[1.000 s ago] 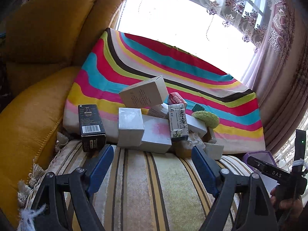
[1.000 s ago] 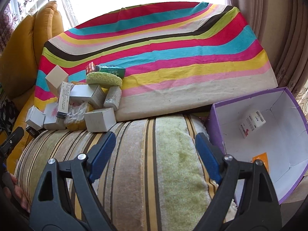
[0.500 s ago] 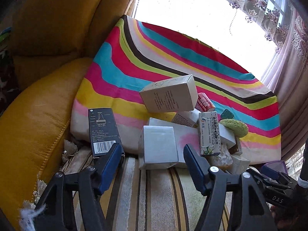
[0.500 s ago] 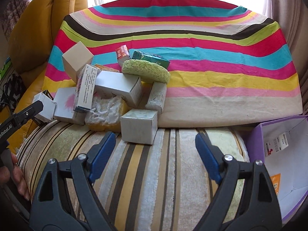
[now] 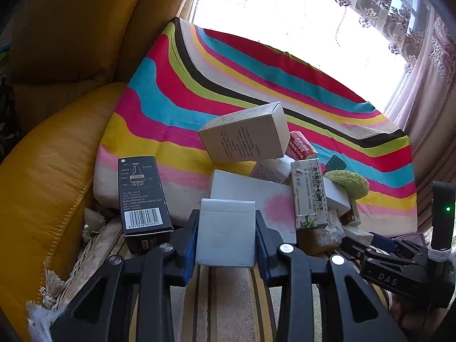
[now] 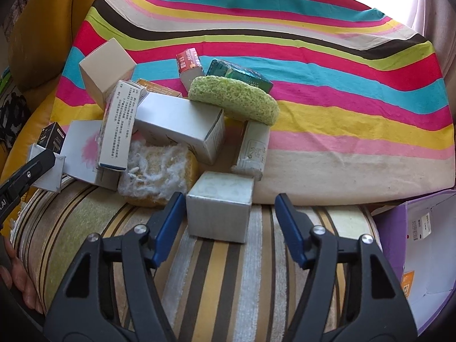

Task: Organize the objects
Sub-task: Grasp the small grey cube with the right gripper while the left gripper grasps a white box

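Observation:
A pile of small cartons and sponges lies on a striped sofa seat against a rainbow-striped cushion (image 5: 199,91). My left gripper (image 5: 226,228) is shut on a pale white box (image 5: 226,233) at the pile's front left, with both blue pads pressed to its sides. My right gripper (image 6: 228,202) is open, and a small white cube box (image 6: 219,211) stands between its fingers. The left pad is close to the box and the right pad is a gap away. A purple box (image 6: 421,256) lies open at the right edge.
A black barcode carton (image 5: 142,199) leans left of the held box. A big beige carton (image 5: 245,136), a green sponge (image 6: 233,99), a fluffy yellow sponge (image 6: 159,176) and several cartons are stacked behind. A yellow leather armrest (image 5: 51,171) bounds the left.
Both grippers moved forward to the pile. The left one closed on the white box. The right one narrowed and now straddles the small white cube box.

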